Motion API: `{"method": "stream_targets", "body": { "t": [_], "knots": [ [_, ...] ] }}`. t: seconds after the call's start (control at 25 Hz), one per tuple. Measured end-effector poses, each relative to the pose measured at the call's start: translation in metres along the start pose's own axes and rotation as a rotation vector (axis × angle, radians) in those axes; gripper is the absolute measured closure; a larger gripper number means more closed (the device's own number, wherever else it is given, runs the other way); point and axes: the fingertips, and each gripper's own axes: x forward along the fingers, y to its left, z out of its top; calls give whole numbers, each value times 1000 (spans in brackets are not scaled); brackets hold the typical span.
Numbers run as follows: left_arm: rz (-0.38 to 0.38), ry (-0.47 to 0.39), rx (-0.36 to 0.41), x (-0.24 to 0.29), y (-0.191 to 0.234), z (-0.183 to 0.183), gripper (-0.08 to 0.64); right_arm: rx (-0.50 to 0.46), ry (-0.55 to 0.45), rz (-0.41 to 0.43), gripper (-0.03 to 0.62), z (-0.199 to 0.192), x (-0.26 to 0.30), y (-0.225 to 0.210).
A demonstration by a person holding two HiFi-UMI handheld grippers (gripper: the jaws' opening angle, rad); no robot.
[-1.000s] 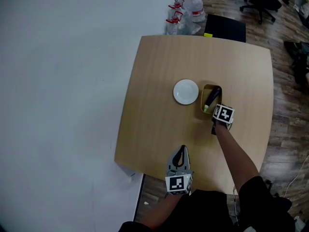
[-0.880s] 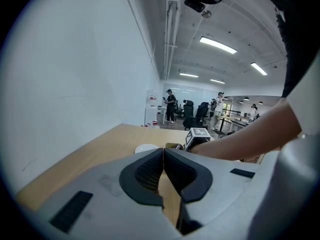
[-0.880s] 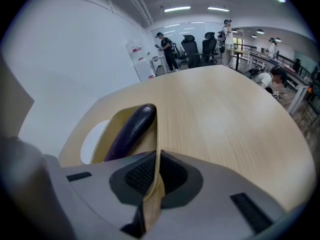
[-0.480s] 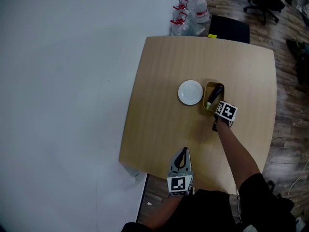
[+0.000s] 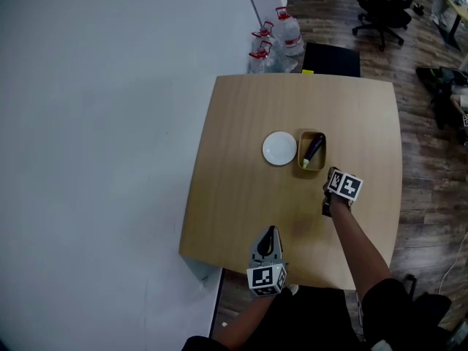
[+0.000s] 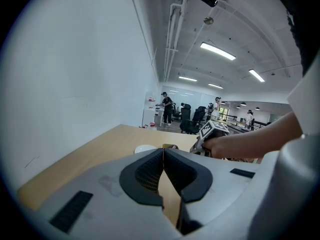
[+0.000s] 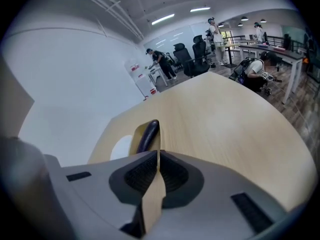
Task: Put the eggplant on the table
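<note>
We hold our right tool [image 5: 333, 174], pressed together and empty, near the tray [image 5: 300, 153] holding the eggplant [image 5: 314, 149]. Our left tool [image 5: 270, 234], likewise pressed together, hovers at the desk [image 5: 241, 123] edge.

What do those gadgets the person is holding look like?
Both are grey plastic: the left tongs and right tongs have black ribbed pads that curve to a point. A white cube printed with black square patterns sits on each. The person wears a black short-sleeved top. No cables show.
</note>
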Motion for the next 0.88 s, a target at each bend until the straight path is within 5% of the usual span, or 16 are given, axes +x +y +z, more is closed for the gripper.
{"method": "stream_targets", "body": {
  "t": [0.28,0.48,0.88],
  "knots": [
    [-90,-40,-7,-54,-10,4,545,-89,-123,141,529,-22,-115,44],
    [-196,-16,-33,-104,-21,-11,545,-228,-203,276,529,-100,-219,101],
    [-379,-14,-9,-212,-46,-43,545,-374,-313,219,529,-239,-382,122]
  ]
}}
